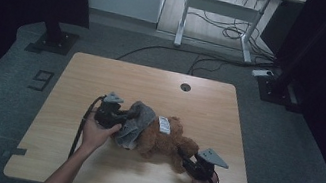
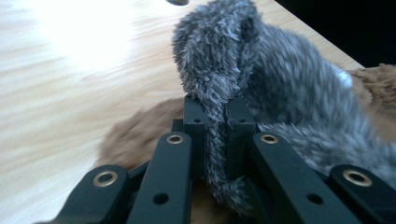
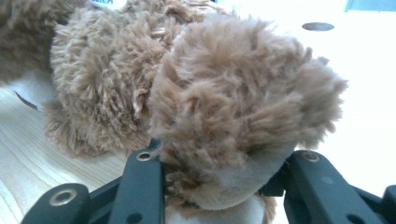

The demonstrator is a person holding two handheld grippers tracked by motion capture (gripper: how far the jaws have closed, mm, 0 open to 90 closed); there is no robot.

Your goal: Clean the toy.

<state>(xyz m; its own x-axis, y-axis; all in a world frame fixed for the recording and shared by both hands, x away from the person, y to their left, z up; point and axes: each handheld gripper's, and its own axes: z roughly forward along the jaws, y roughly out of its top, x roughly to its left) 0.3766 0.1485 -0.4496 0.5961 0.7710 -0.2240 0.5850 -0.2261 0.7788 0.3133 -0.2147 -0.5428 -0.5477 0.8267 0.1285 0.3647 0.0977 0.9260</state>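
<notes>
1. Where the wooden table [image 1: 103,76] spreads under the high view, a brown teddy bear [image 1: 165,140] lies on its side near the middle, a little toward the person's edge; a grey fuzzy garment [image 1: 137,122] covers the end of it that points to the left.
2. The left gripper [image 1: 114,113] has its jaws pressed together on a fold of the grey garment [image 2: 219,135]; in the left gripper view the fabric runs up between the two black jaws and bulges above them, with brown fur [image 2: 135,135] under it.
3. The right gripper [image 1: 189,162] pinches a paw of the bear [image 3: 233,121]; in the right gripper view the jaws stand partly apart, one on either side of the paw, whose pale sole faces the camera.
4. A white tag [image 1: 164,125] lies on the bear's body; its print is too small to read.
5. A round hole [image 1: 185,87] sits in the table near the far edge, well apart from the bear.
</notes>
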